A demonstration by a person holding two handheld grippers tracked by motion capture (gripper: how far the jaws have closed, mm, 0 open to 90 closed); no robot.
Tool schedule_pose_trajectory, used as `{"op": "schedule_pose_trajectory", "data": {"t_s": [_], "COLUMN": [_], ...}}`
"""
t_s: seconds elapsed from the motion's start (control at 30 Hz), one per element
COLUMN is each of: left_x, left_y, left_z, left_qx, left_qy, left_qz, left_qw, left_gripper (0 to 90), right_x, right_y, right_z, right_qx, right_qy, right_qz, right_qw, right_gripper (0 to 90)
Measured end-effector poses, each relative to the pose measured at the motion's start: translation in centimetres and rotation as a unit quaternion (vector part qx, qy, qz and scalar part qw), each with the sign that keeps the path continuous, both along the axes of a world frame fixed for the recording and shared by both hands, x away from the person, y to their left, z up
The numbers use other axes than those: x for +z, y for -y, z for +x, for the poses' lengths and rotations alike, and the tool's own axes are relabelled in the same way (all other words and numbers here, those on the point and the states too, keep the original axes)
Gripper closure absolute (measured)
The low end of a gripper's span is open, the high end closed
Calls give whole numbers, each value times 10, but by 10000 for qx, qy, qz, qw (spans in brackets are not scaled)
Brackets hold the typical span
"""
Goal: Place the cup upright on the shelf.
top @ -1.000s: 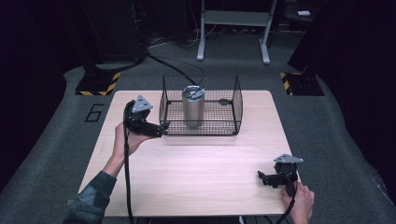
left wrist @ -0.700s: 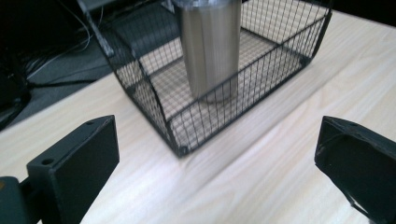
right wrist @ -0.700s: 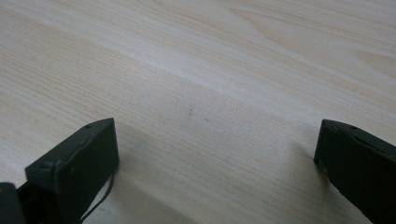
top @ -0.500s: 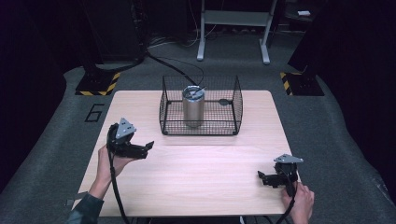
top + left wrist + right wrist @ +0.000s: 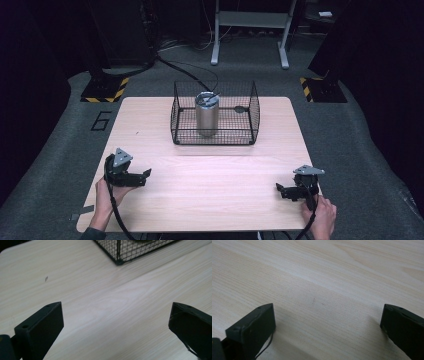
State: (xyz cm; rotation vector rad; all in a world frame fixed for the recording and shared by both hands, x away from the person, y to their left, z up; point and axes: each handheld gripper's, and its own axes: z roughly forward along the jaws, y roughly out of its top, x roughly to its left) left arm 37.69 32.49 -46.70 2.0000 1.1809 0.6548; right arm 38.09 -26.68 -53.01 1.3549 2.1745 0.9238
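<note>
From above, the steel tumbler [image 5: 206, 114] stands upright inside the wire basket [image 5: 252, 112] (likely rigid, slick, best gripped round its body), while each gripper view shows the left gripper [image 5: 116, 327] and right gripper [image 5: 328, 326] spread wide, empty, over bare table [image 5: 324, 277].

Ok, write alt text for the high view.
A steel tumbler stands upright inside a black wire basket at the far side of a wooden table. Near the front edge, the left tool and right tool rest open, each in a hand.
</note>
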Motion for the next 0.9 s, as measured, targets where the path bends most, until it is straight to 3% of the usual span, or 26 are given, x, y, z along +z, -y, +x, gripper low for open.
{"op": "schedule_pose_trajectory", "data": {"t_s": [0.1,0.13,0.43,0.53,0.7,0.8,0.9], "left_x": [-10,-18,-40,-45,-50,-59,-63], "left_y": [-6,-11,-28,-32,-35,-35,-36], "left_z": [0,0,4,6,8,10,10], "left_qx": [109,151,590,678,755,765,796], "left_qy": [-53,-154,-193,-207,-187,-374,-369], "left_qz": [-63,-93,-196,-153,-261,-263,-220], "left_qw": [9999,9997,9979,9974,9966,9960,9959], "left_gripper": [0,0,0,0,0,0,0], "right_x": [0,0,0,0,0,0,0], "right_y": [0,0,0,0,0,0,0], "right_z": [0,0,0,0,0,0,0], "right_qx": [-1,1,4,-1,2,-7,-1], "right_qy": [0,2,-19,1,1,0,-12], "right_qz": [0,-3,-9,1,-2,4,-5], "right_qw": [10000,10000,10000,10000,10000,10000,10000], "right_gripper": [0,0,0,0,0,0,0]}}
